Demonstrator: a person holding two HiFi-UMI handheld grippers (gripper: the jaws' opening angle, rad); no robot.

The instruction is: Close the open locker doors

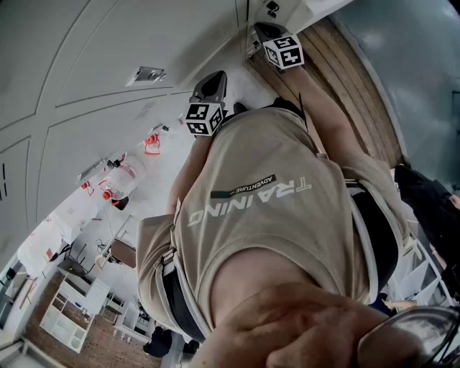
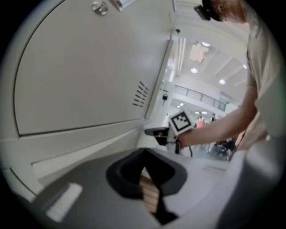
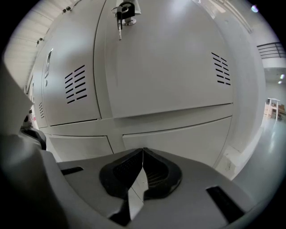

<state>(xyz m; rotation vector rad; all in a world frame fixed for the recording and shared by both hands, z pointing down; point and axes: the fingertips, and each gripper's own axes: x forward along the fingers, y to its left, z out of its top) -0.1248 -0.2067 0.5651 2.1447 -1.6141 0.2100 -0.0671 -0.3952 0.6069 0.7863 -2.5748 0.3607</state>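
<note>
Pale grey locker doors (image 3: 165,67) with vent slits fill the right gripper view; one has a key in its lock (image 3: 125,11). All doors here sit flush in their frames. My right gripper (image 3: 143,151) is shut and empty, pointing at the lower doors from close by. In the left gripper view another locker door (image 2: 80,67) with vents lies flat in its frame. My left gripper (image 2: 143,152) is shut on nothing. The right gripper (image 2: 167,133) shows beyond it, held near the locker's end. In the head view both grippers, left (image 1: 214,83) and right (image 1: 262,30), point at the lockers (image 1: 93,72).
A person's beige T-shirt (image 1: 266,208) fills much of the head view. A strip of wooden floor (image 1: 352,93) runs beside the lockers. Beyond the locker row is a bright hall with people (image 2: 205,120), shelving (image 1: 72,305) and red-and-white items (image 1: 118,180).
</note>
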